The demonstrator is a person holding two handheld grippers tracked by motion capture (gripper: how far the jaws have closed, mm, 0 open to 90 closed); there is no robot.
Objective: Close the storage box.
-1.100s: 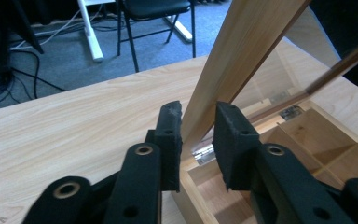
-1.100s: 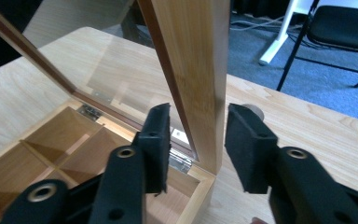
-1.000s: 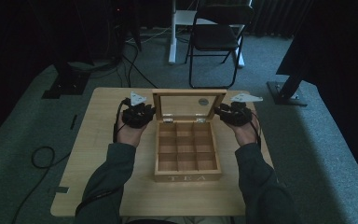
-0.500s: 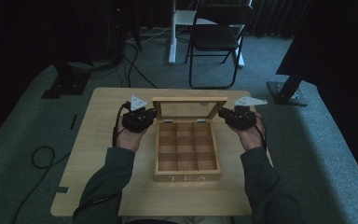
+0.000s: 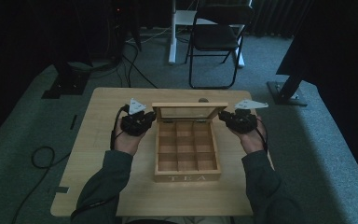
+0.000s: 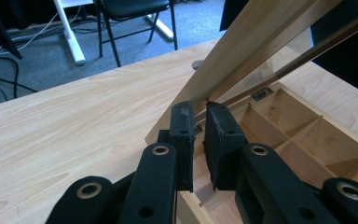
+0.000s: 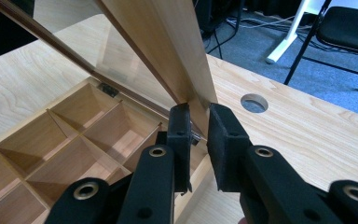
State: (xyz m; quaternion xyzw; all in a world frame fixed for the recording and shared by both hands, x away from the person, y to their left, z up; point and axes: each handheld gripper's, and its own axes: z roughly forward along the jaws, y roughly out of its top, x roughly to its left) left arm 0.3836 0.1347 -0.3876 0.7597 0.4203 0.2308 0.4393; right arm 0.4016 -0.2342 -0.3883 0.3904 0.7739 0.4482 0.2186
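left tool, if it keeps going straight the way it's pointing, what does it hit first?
Most likely the side frame of the tea box's open lid: the left tool is shut on that edge, or at least right at it.

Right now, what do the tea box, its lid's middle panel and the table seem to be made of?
The tea box looks like pale, matt wood: grain shows on its dividers, and TEA is marked on the front. The lid's panel seems to be clear glass or plastic, since the box shows through it. The table has a light wood-grain top, possibly laminate, because the surface looks very smooth and even.
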